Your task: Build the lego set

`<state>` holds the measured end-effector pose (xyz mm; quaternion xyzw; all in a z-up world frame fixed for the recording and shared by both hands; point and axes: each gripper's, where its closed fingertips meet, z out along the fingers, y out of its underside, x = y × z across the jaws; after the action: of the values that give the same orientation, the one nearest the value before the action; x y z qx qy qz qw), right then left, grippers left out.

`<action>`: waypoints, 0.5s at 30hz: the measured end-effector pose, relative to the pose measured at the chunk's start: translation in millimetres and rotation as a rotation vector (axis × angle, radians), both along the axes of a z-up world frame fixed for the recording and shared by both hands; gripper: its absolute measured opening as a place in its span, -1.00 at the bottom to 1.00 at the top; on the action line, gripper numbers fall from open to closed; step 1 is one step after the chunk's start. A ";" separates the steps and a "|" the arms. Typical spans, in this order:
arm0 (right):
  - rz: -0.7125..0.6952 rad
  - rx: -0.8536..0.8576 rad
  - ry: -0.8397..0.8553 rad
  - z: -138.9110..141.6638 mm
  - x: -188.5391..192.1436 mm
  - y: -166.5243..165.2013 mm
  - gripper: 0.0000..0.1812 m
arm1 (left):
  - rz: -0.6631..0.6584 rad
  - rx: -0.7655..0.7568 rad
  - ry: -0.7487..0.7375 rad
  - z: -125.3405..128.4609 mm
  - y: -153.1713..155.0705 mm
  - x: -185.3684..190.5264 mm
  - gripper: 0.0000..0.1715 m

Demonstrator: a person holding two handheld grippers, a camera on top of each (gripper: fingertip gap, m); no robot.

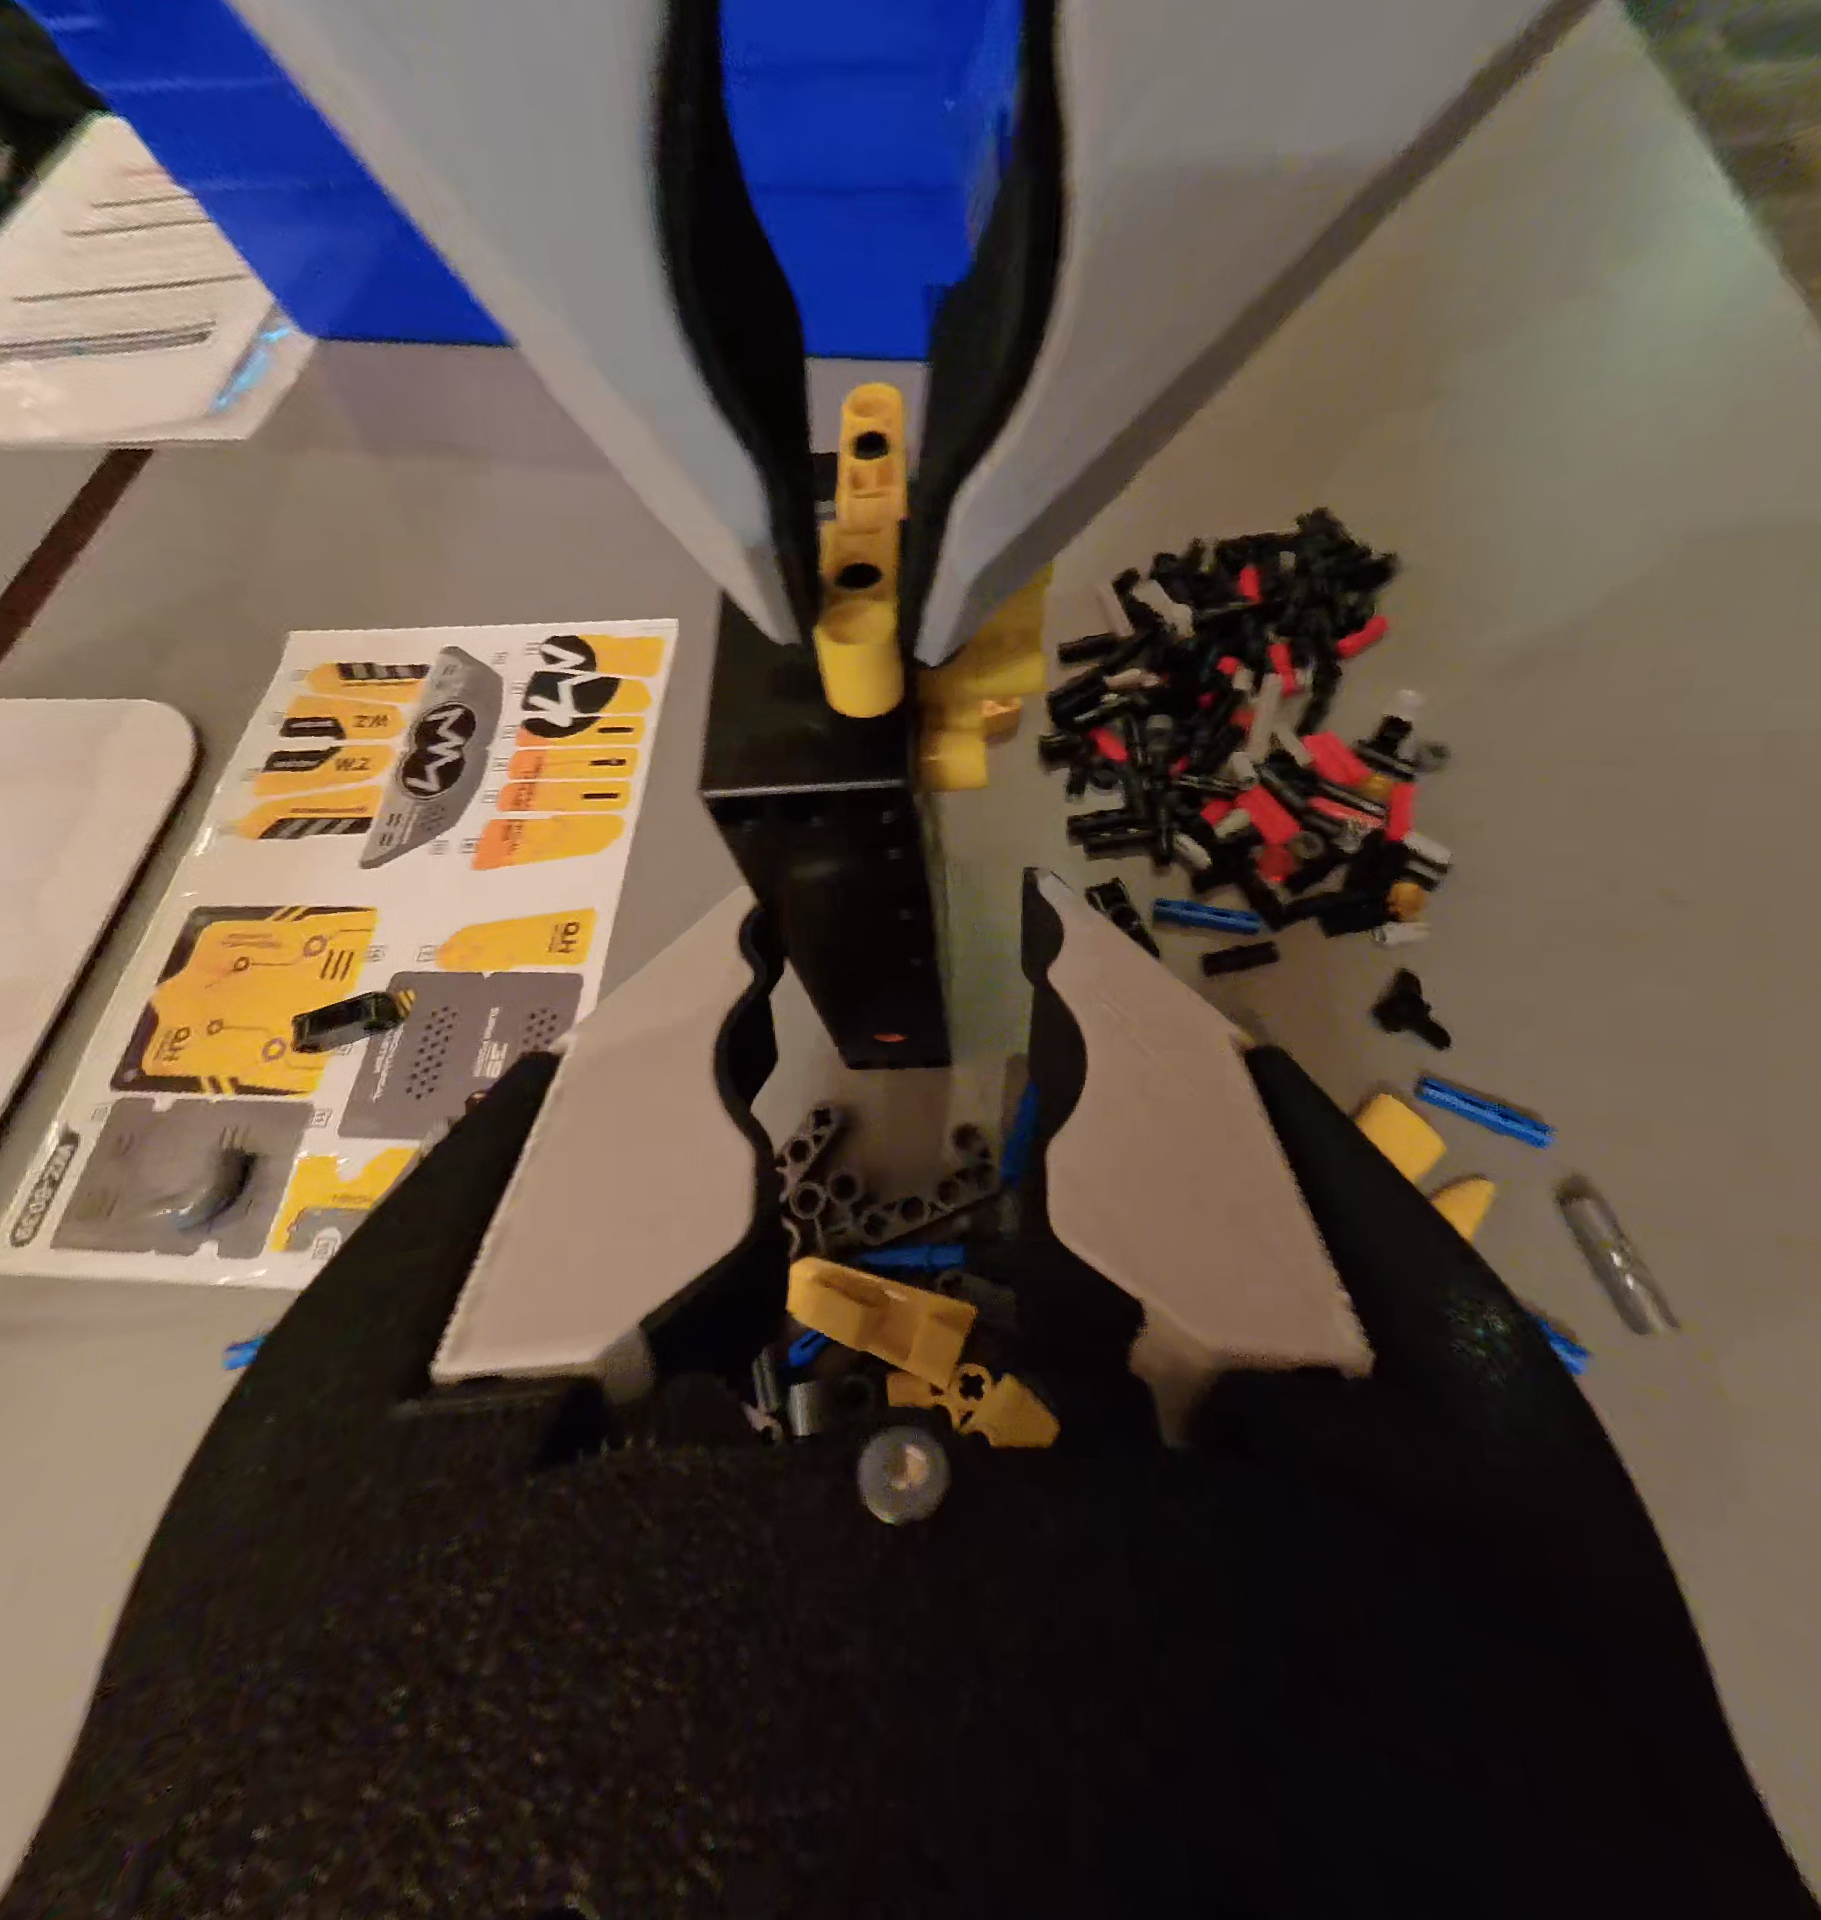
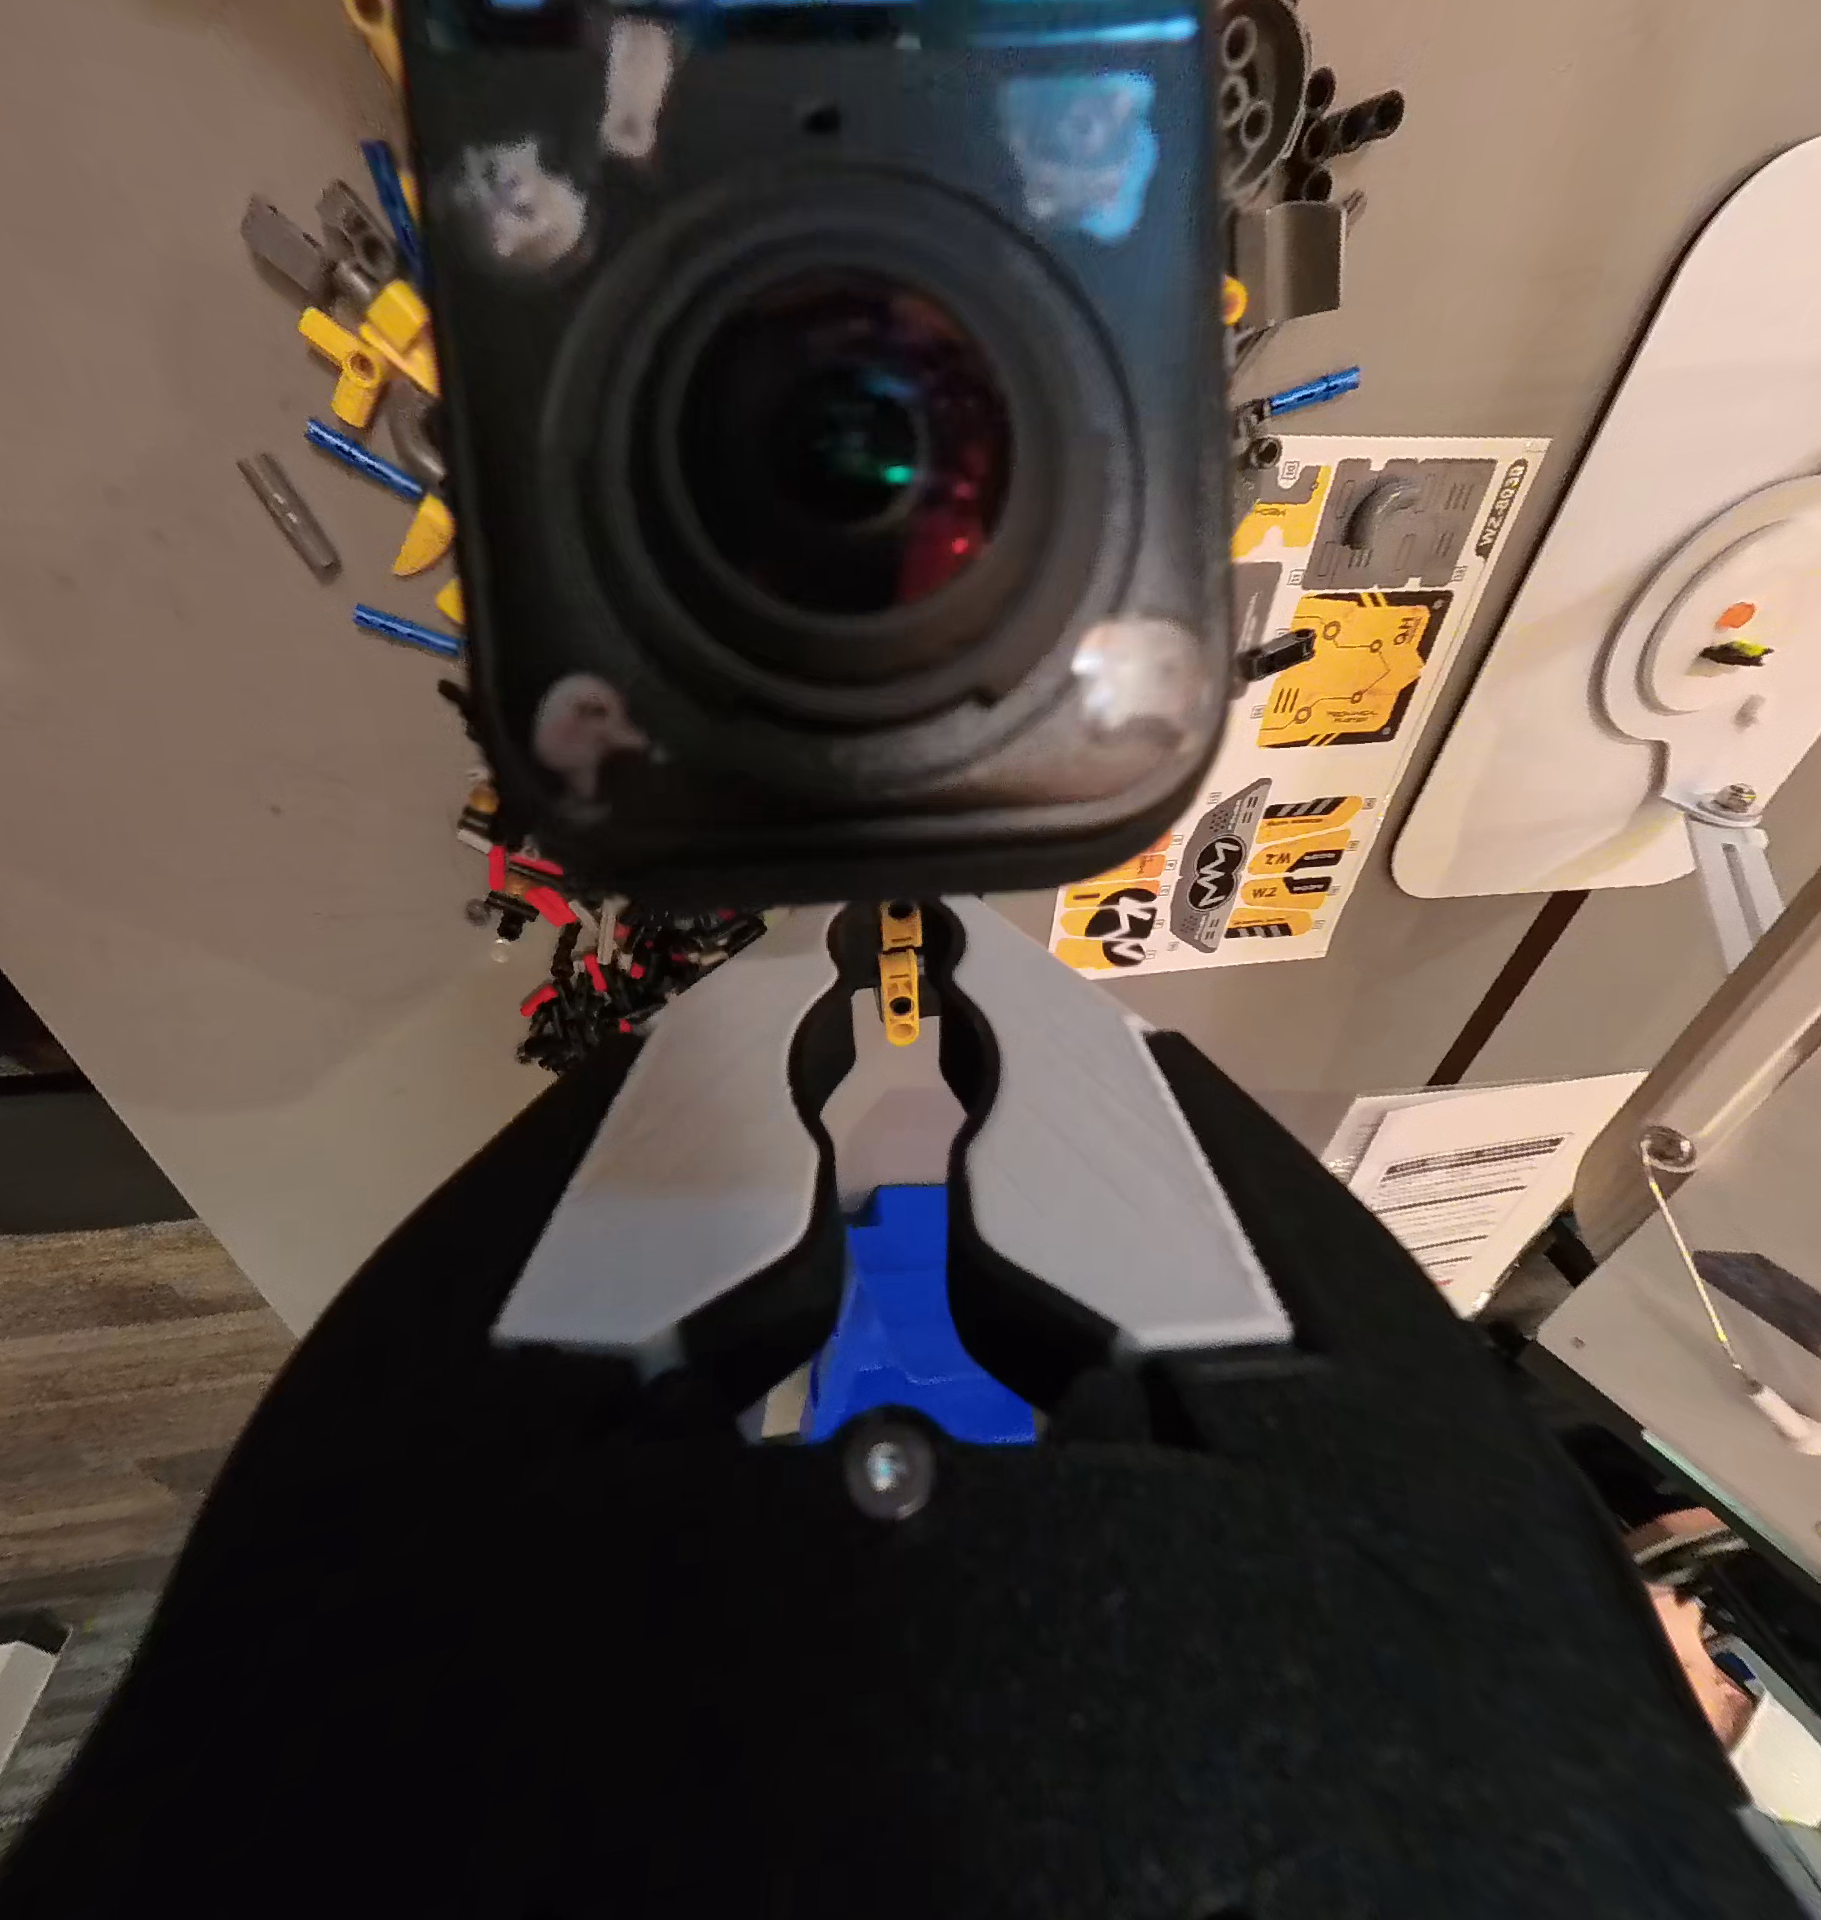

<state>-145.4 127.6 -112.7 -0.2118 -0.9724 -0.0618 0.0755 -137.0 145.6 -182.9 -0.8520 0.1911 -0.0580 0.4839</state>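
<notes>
Left wrist view, near to far: left gripper (image 1: 890,997), jaws spread wide with nothing between them, hanging over a small heap of grey, blue and yellow building pieces (image 1: 890,1247) that lies under its fingers. Just past the fingertips stands a black block (image 1: 833,821), upright on the grey table (image 1: 1508,520). Above the block, the right gripper (image 1: 859,634) reaches in from the far side, jaws closed tight on a yellow connector piece (image 1: 862,582) with round holes, its lower end poking out just over the block's top; contact between the two cannot be told. To the right, a dense pile of black, red and grey pins (image 1: 1249,717), with stray blue rods (image 1: 1482,1110) and a grey rod (image 1: 1612,1252) scattered toward the table's right edge; open tabletop remains beyond the pile. To the left, a sticker sheet (image 1: 366,935) lies flat with a small black piece (image 1: 350,1020) on it; a white board (image 1: 44,883) sits at the left edge, apart from the sheet. Far back, a blue box (image 1: 864,156) and a printed paper (image 1: 106,281). Right wrist view: same yellow connector piece (image 2: 901,971) pinched at the fingertips of the right gripper (image 2: 901,1023); directly beyond, the other gripper's black camera (image 2: 833,447) fills the middle; table edge runs diagonally at lower left.
</notes>
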 end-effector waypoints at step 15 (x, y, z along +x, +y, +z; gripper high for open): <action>-0.046 -0.011 -0.016 -0.6 -1.7 0.5 -0.93 | 0.059 0.046 -0.050 15.1 7.3 -6.3 -0.71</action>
<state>-147.1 128.1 -113.3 -0.2339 -0.9683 -0.0597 0.0649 -143.4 152.9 -167.8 -0.8442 0.1550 -0.0608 0.5095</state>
